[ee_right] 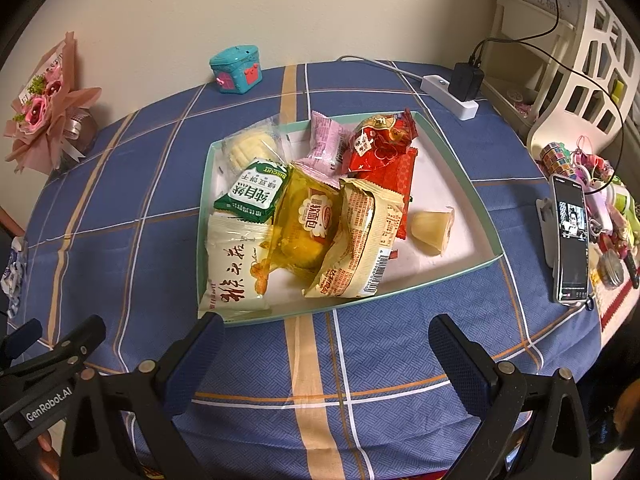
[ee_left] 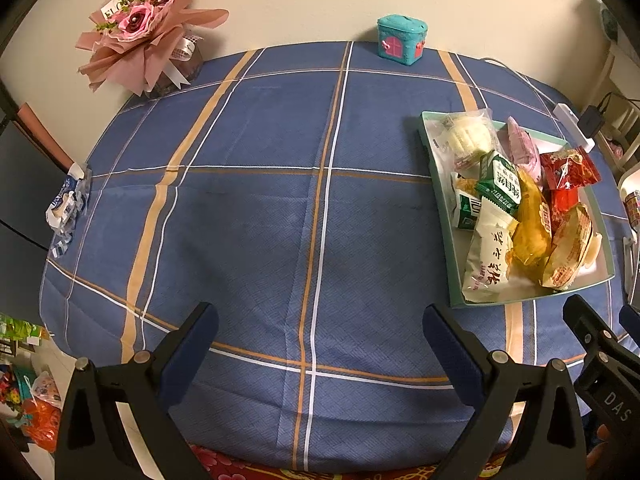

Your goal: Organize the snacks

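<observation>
Snacks (ee_right: 304, 208) all sit heaped in the tray (ee_right: 460, 184) on the cloth (ee_left: 260, 220), none loose outside it — task looks near done or unstarted, cannot tell which; left gripper (ee_left: 320, 344) and right gripper (ee_right: 326, 352) both gape wide, empty.

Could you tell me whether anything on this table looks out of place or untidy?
Yes: the snack packets are heaped crookedly on one another along the left side of the tray, and a crumpled wrapper lies by itself at the table's far left edge.
</observation>
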A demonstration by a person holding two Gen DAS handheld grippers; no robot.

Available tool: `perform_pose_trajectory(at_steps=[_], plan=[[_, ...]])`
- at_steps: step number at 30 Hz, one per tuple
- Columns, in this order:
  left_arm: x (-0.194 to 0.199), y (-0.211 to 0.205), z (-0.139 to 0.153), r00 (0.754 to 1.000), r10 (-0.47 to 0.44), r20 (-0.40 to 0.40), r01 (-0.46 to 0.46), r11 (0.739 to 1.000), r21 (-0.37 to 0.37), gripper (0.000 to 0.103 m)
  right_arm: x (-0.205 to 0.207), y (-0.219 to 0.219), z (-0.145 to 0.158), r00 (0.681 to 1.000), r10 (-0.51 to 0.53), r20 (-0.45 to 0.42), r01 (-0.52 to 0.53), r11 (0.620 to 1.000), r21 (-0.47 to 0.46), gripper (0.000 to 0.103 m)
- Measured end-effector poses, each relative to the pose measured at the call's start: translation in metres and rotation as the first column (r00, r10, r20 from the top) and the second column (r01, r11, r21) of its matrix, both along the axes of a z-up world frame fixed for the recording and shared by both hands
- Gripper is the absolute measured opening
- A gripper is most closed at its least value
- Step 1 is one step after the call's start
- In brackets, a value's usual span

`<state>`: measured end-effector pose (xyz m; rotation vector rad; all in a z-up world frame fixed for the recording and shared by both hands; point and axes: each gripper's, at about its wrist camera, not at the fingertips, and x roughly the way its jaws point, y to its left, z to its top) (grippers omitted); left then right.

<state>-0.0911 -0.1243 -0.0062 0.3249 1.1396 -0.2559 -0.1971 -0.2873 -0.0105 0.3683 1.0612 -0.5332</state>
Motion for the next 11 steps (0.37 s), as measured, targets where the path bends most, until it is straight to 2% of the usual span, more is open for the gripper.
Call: perform_pose_trajectory(at_steps=[11], plan=[[-0.0004, 0.0022, 0.0059, 0.999, 0.001, 0.039, 0.0, 1.0, -0.014, 0.102, -0.0001, 0.0, -0.0001, 1.0, 0.0, 0.0, 0.0, 1.0, 0.001, 0.103]])
